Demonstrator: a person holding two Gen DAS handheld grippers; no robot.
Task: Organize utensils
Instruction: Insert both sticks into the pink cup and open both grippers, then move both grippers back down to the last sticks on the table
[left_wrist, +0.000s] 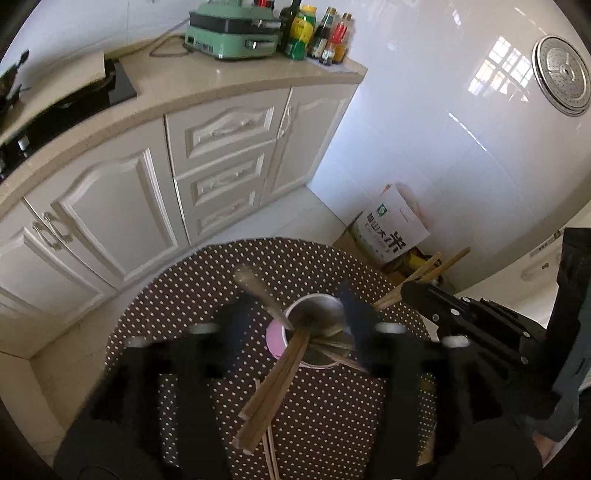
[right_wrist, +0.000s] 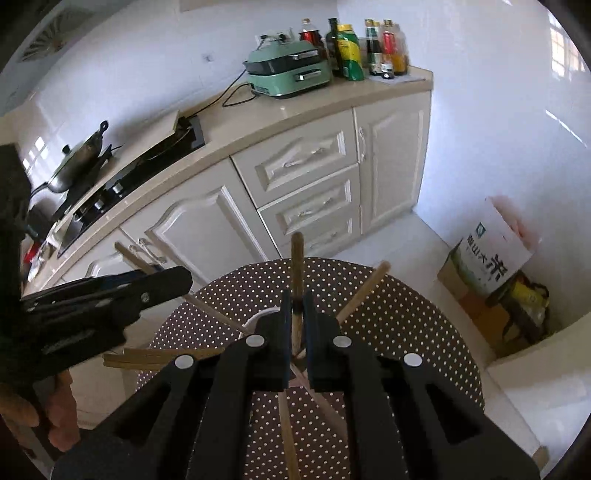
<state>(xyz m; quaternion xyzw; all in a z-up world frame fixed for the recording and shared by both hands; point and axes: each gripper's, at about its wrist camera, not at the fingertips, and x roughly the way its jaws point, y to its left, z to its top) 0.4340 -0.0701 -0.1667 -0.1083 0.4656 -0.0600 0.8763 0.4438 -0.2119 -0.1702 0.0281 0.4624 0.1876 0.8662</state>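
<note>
A pink-and-white cup (left_wrist: 314, 332) stands on a round table (left_wrist: 184, 295) with a brown polka-dot cloth. It holds a metal spoon (left_wrist: 258, 288) and wooden chopsticks (left_wrist: 273, 384). My left gripper (left_wrist: 295, 317) is open, with one finger on each side of the cup. My right gripper (right_wrist: 295, 314) is shut on a wooden chopstick (right_wrist: 296, 258) and holds it upright above the table; it shows at the right of the left wrist view (left_wrist: 443, 310). More chopsticks (right_wrist: 362, 291) lean out of the cup, which is mostly hidden in the right wrist view.
Cream kitchen cabinets (right_wrist: 295, 166) and a beige counter stand behind the table, with a green appliance (right_wrist: 288, 74), bottles (right_wrist: 369, 48) and a stove (right_wrist: 140, 162). A rice bag (right_wrist: 491, 251) and boxes sit by the white wall at right.
</note>
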